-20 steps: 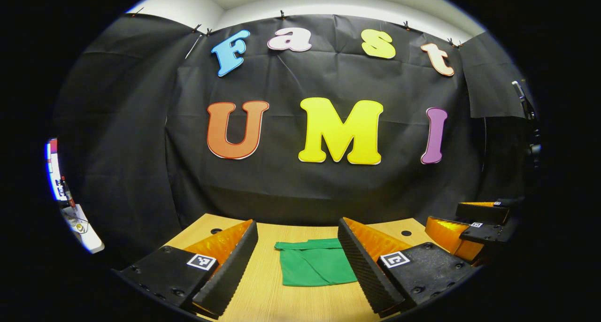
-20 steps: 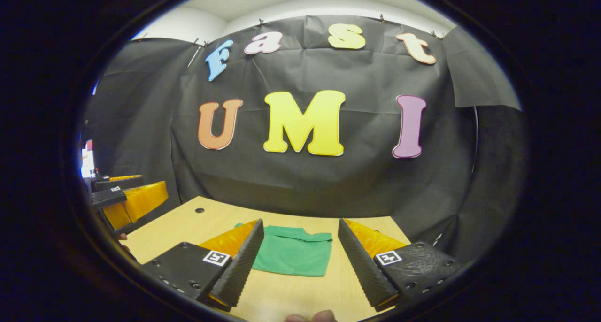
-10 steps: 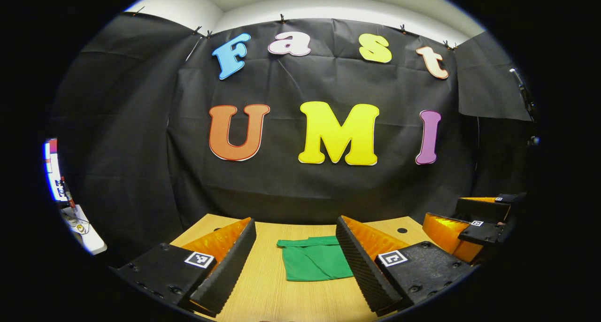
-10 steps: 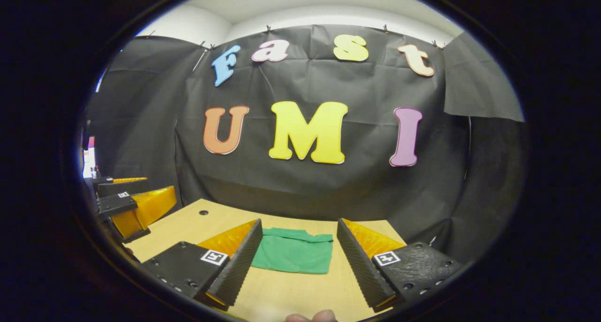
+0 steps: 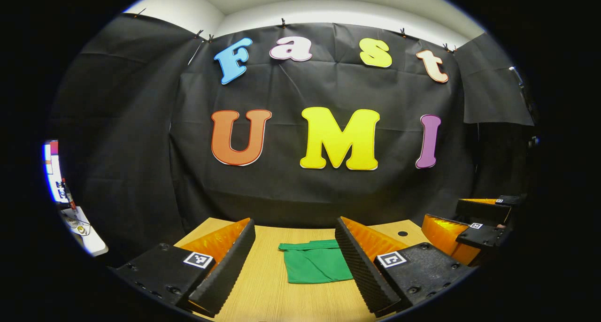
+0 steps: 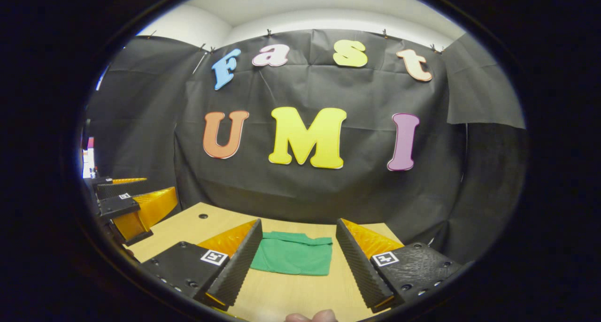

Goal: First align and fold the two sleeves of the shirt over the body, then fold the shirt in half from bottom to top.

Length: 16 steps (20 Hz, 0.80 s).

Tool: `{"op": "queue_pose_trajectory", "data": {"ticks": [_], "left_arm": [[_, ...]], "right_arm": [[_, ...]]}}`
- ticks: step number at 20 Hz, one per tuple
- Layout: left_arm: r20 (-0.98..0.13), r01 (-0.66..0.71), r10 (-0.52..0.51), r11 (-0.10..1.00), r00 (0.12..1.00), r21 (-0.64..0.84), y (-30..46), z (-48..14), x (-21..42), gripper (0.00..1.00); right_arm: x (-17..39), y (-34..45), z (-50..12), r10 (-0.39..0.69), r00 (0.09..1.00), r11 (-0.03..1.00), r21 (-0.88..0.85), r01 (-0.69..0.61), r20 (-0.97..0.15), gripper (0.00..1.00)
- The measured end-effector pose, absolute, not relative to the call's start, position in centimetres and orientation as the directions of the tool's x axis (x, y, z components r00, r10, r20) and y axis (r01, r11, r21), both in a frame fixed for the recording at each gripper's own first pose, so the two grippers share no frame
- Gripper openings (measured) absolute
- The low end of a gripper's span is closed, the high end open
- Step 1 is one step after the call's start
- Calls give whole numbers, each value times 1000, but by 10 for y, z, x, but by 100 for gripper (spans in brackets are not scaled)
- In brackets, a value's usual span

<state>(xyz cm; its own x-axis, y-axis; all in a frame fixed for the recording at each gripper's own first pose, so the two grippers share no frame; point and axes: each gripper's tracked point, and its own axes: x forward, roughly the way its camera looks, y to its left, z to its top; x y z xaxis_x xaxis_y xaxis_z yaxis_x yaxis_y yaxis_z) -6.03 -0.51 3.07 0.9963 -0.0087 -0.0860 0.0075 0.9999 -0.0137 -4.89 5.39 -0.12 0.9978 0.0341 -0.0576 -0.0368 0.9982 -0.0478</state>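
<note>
A green shirt (image 5: 313,262) lies folded into a small flat rectangle on the wooden table (image 5: 277,294). In the left gripper view my left gripper (image 5: 295,240) hangs open above the table, short of the shirt, nothing between its fingers. The right gripper (image 5: 469,228) shows at that view's right edge. In the right gripper view the shirt (image 6: 292,255) lies ahead between the fingers of my open right gripper (image 6: 296,237), which holds nothing. The left gripper (image 6: 129,204) appears at the left of this view, above the table (image 6: 188,228).
Black cloth walls close the booth right behind the table's far edge. Small dark holes mark the tabletop (image 5: 402,233) (image 6: 203,216). A white bench with clutter (image 5: 80,223) stands off to the far left. A fingertip (image 6: 312,317) pokes in at the bottom.
Both grippers have tilted up and drawn back a little, so the shirt sits slightly lower and smaller in each view. The shirt has not moved.
</note>
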Motion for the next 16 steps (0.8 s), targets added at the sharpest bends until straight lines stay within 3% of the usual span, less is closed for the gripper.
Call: {"op": "queue_pose_trajectory", "data": {"ticks": [16], "left_arm": [[-85, -19, 19, 1000, 996, -2, 11, 36, -50, 100]], "right_arm": [[-32, 66, 9, 52, 997, 998, -22, -53, -60, 97]]}}
